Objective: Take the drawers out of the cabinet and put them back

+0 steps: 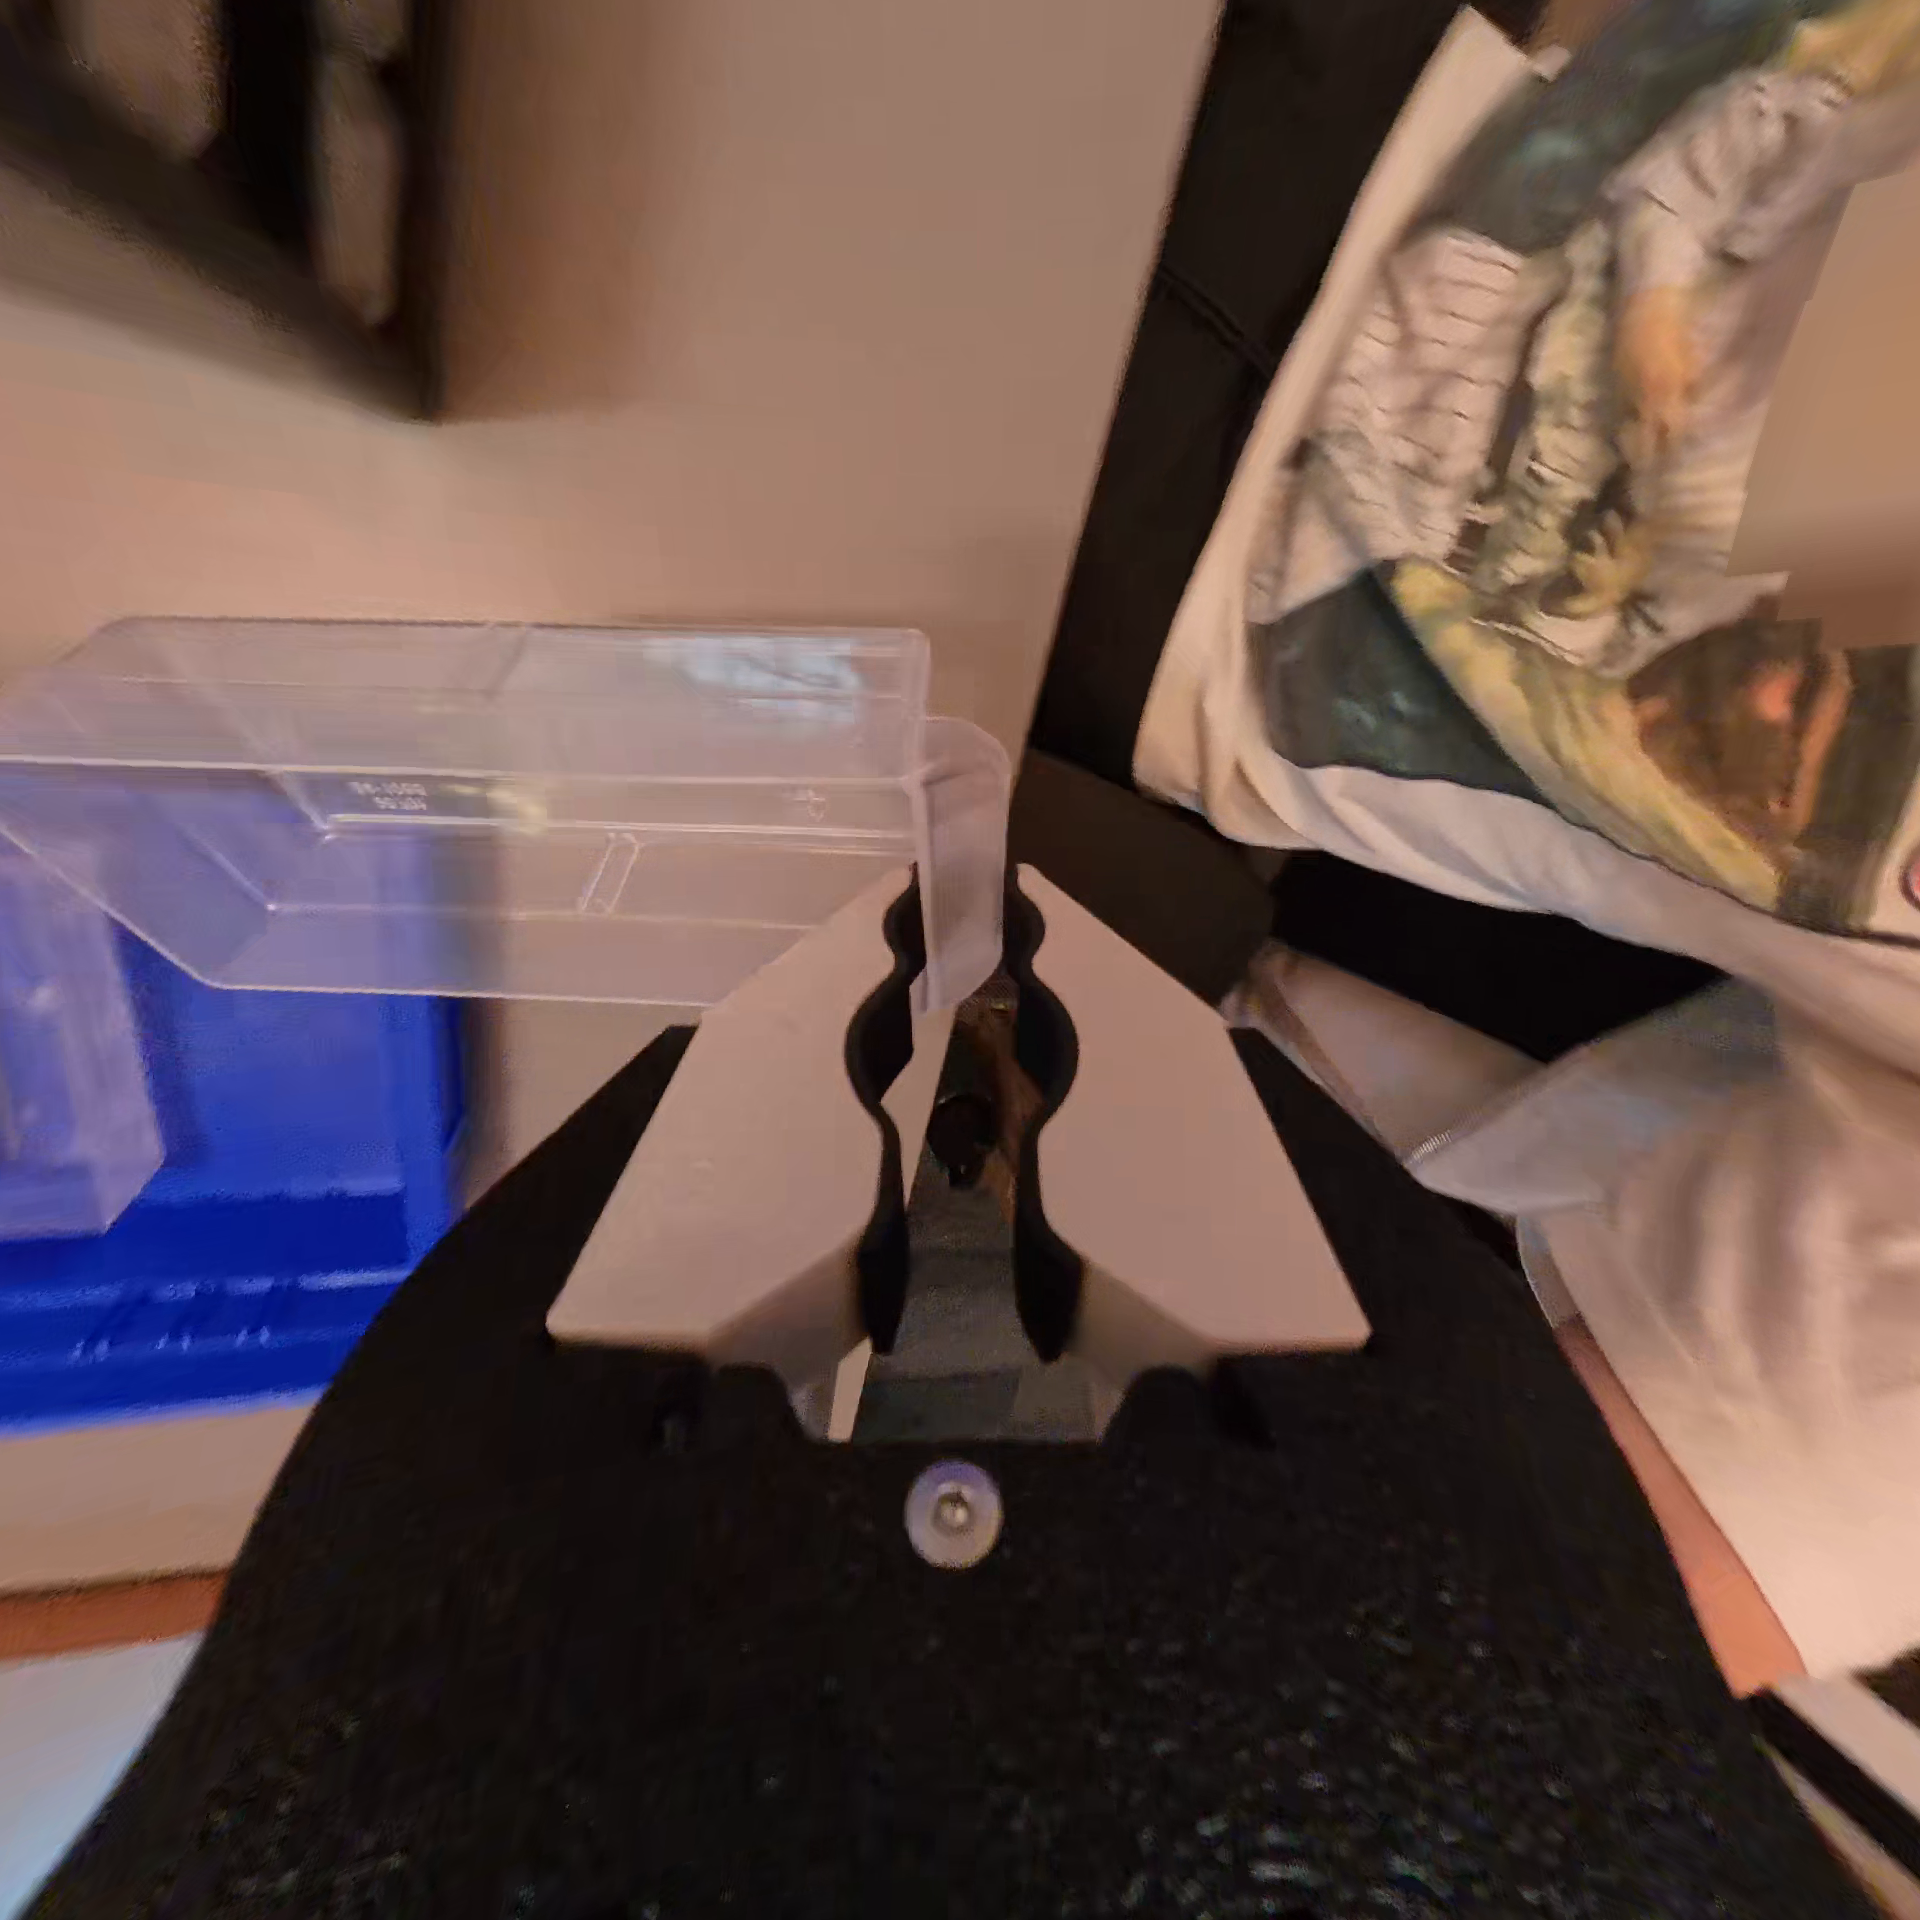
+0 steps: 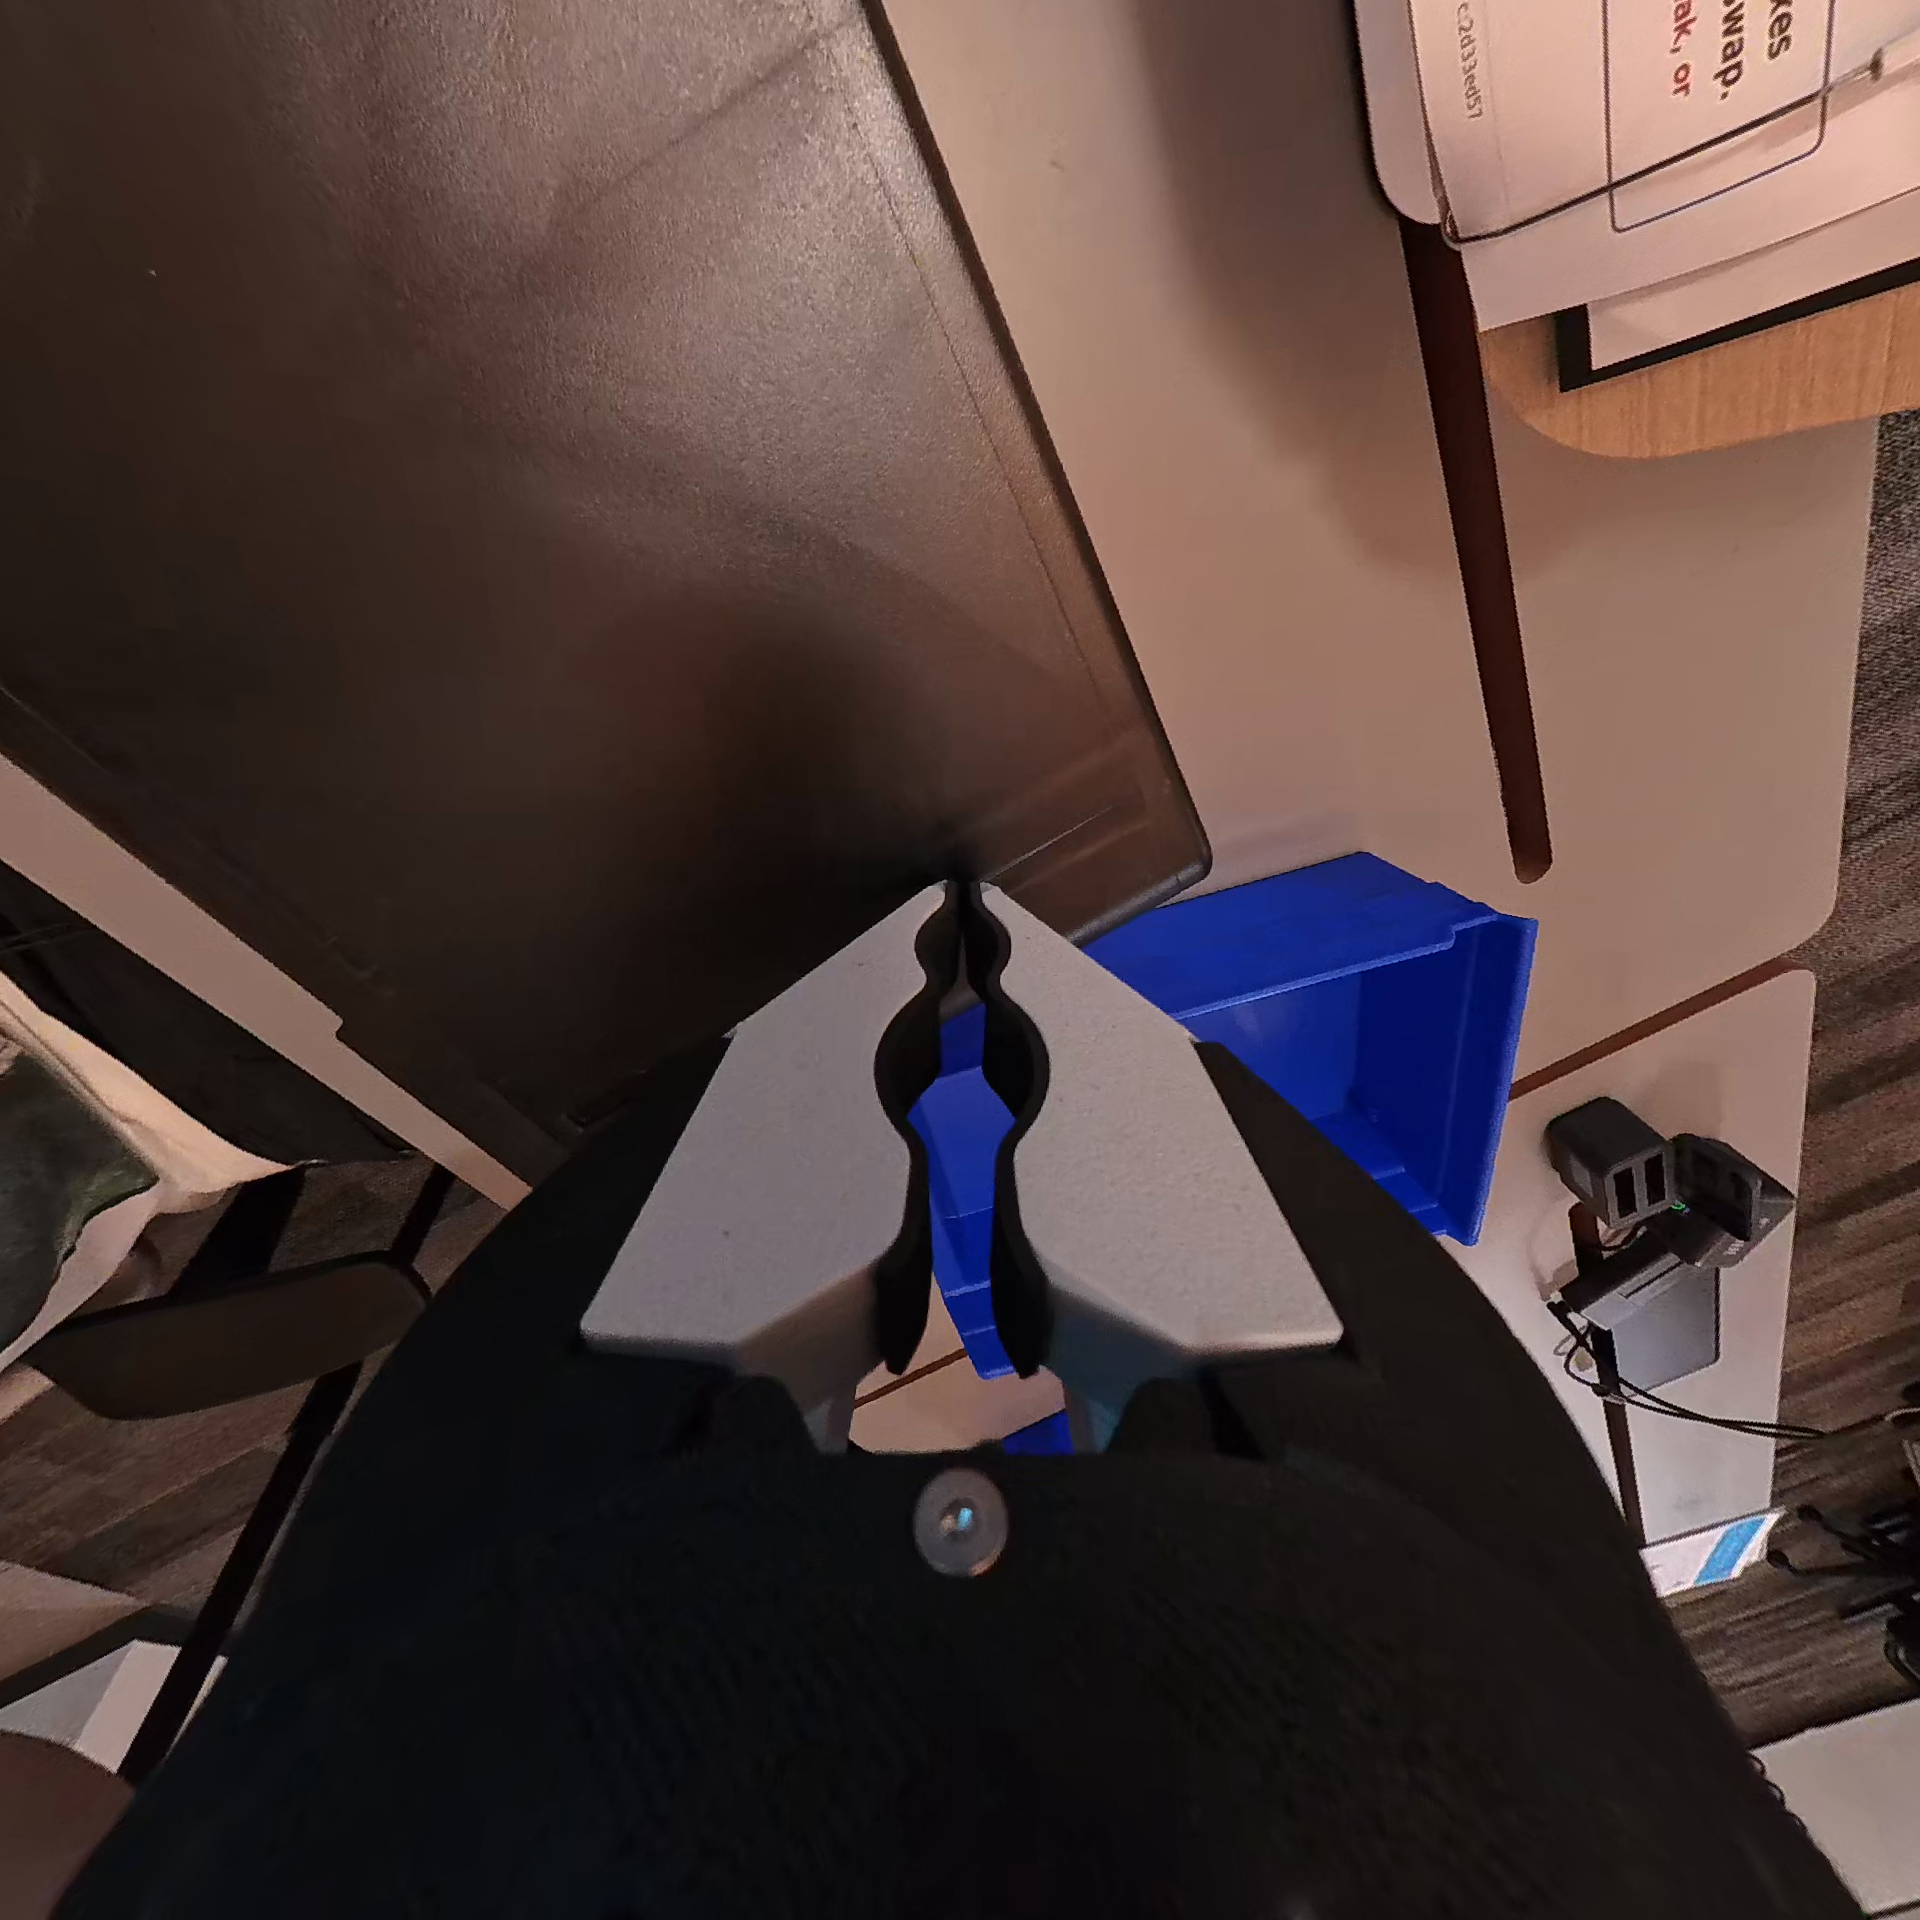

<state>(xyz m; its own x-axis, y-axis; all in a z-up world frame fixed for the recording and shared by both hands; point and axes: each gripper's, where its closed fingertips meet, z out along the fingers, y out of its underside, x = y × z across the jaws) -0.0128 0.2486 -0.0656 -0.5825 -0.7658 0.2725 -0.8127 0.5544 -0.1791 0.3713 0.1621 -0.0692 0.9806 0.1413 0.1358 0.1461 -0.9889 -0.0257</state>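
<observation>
Between my left gripper's (image 1: 961, 914) jaws sits the front tab of a clear plastic drawer (image 1: 468, 800). The jaws are closed on that tab and hold the drawer up off the desk (image 1: 727, 468). The drawer lies flat and sticks out to the left of the jaws. It is long and see-through, and I can see nothing inside it. Below it and to the left is a blue bin (image 1: 260, 1195) on the pale desk. A second clear plastic piece (image 1: 62, 1060) rests at the left edge, on the blue bin, but it is too blurry for me to tell what it is. To the right of the jaws I see a person's white shirt (image 1: 1558, 520) with a printed picture on it, and a black chair (image 1: 1143, 520) behind it.

My right gripper (image 2: 961, 894) has its jaws shut tight, tip to tip, right at the corner edge of a big dark cabinet (image 2: 520, 520). I cannot tell if a thin edge is pinched between them or if they hold nothing. The cabinet fills most of the right wrist view. Just past the jaws, on the right, a blue bin (image 2: 1351, 1039) lies beside the cabinet's corner on the pale desk (image 2: 1247, 520). Farther out are white papers (image 2: 1610, 135) at the top right and a small dark device with cables (image 2: 1662, 1195) at the right edge.
</observation>
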